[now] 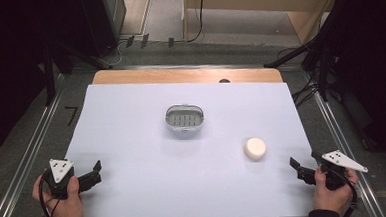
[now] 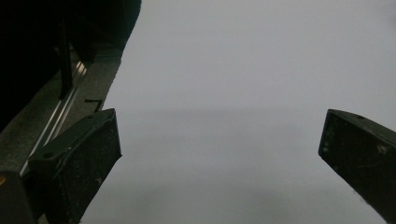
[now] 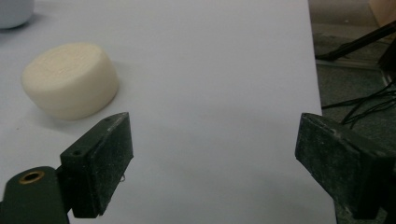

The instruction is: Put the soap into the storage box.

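2 grippers we log at the near edge of the table (image 1: 130, 92), which is covered by a pale sheet, each held in 1 hand. Item 1: the left gripper (image 1: 95, 169), at the near left corner, its jaws standing wide apart with nothing between them; in the left gripper view (image 2: 219, 154) we see bare sheet between the 2 black pads. Item 2: the right gripper (image 1: 295, 165), at the near right corner, its jaws likewise wide and empty; in the right gripper view (image 3: 212, 158) we find bare sheet between them. Item 3: 1 round cream-coloured puck (image 1: 255, 148), lying flat on the sheet, near the right gripper and up-left of it, not touching; in the right gripper view the puck (image 3: 70, 79) sits just beyond the left-hand jaw. Item 4: 1 small grey slotted basket (image 1: 183, 120), upright near the middle of the sheet, well apart from both grippers and from the puck.
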### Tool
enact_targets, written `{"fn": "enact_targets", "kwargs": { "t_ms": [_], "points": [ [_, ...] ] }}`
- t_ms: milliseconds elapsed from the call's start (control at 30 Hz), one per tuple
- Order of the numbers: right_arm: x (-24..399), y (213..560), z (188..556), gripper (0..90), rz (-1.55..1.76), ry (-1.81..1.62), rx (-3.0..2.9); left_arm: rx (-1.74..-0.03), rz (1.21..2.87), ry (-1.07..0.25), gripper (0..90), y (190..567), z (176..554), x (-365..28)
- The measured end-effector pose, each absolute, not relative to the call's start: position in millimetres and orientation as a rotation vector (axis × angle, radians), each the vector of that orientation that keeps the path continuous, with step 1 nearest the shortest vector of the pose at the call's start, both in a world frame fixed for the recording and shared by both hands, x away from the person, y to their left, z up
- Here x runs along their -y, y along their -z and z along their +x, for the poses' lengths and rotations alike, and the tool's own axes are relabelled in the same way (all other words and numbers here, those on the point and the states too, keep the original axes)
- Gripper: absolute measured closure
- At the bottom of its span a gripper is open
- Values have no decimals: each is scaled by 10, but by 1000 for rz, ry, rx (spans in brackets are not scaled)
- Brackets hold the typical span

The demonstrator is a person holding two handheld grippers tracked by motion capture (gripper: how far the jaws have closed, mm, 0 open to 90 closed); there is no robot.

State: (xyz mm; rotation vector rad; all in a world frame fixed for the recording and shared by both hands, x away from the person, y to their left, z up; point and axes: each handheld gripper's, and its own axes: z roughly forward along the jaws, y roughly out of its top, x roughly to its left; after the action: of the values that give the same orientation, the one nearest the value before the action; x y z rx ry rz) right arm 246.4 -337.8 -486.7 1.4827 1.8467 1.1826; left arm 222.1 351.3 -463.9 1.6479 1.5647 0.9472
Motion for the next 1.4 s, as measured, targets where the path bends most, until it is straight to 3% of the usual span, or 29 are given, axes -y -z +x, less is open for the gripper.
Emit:
{"fn": "enact_targets", "kwargs": {
  "t_ms": [1400],
  "points": [
    [2823, 4440, 3196, 92, 1251, -650, -2592, -1556, 1638, -927, 0, 4637, 2212, -3530]
  ]
}}
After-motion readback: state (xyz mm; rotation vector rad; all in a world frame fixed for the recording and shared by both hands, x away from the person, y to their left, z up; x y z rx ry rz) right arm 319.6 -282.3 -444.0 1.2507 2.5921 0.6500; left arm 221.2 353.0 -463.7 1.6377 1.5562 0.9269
